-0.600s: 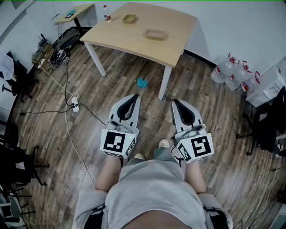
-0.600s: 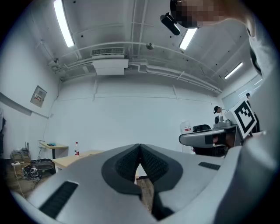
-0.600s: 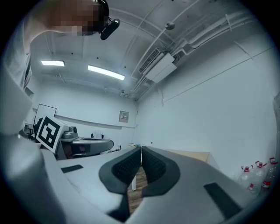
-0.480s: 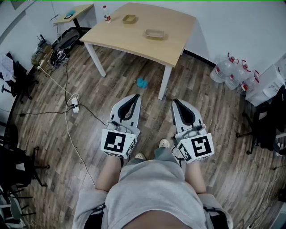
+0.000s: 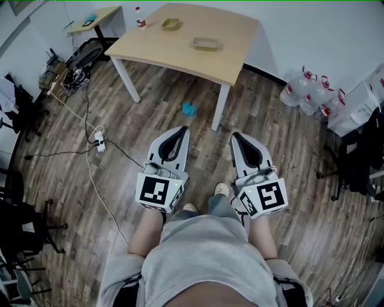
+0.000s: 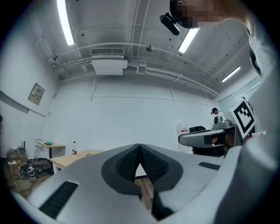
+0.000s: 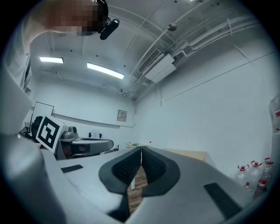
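left claw (image 5: 180,129) clenched, pads (image 6: 152,164) pressed tip to tip in the left gripper view, nothing between. right claw (image 5: 234,136) clenched the same way, pads (image 7: 126,169) shut on each other in the right gripper view, empty too. both held low in front of the body, side by side but apart, pointing out over the wood floor (image 5: 150,96) toward the bench (image 5: 180,55). nearest to them, a small blue thing (image 5: 189,110) lying on the floor just beside the bench leg (image 5: 219,109), ahead of the left claw's tip and touched by neither claw. on the bench, a shallow tray (image 5: 206,43) near the middle, a smaller tray (image 5: 170,24) further back, a bottle (image 5: 139,18) at the far left corner. water jugs (image 5: 303,96) by the wall at the right. power strip (image 5: 99,139) with a white cable on the floor at the left. shoes (image 5: 221,190) low between the two claws.
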### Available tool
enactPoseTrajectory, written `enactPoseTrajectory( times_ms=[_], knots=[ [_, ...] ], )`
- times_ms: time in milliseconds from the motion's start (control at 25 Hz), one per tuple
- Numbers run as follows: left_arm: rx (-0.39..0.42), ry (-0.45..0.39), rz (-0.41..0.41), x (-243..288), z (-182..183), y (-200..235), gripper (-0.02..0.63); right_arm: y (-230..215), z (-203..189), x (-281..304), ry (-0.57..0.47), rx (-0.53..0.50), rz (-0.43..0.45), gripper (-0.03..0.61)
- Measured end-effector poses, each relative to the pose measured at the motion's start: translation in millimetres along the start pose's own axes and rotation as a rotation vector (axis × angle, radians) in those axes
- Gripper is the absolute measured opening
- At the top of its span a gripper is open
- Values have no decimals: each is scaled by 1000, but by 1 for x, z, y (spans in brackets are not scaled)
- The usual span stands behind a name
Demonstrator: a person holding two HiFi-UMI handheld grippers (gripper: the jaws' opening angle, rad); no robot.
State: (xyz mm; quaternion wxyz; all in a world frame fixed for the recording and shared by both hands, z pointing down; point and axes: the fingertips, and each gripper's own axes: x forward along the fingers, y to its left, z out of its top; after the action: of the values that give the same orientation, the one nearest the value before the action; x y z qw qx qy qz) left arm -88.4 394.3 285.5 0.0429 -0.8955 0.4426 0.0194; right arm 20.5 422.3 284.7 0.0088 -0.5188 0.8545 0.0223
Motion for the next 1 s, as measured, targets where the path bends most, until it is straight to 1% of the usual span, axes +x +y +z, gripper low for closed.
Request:
enactPoseTrajectory(
  times_ms=[320,520,760,1000],
  knots=[
    [-5,-9,-27,-7,-1,-2,15,7,-2,-7,9,-8,-25,12],
    [-9,-10,-35,-5,-4,2,15,7,-2,-5,-6,-1,-51,12],
    [-16,-8,-36,21,-7,7,15,-15,-6,11,-9,23,-41,12],
    [-12,13,-6,58,-15,28,15,-44,-8,48,-31,36,-5,12]
  ],
)
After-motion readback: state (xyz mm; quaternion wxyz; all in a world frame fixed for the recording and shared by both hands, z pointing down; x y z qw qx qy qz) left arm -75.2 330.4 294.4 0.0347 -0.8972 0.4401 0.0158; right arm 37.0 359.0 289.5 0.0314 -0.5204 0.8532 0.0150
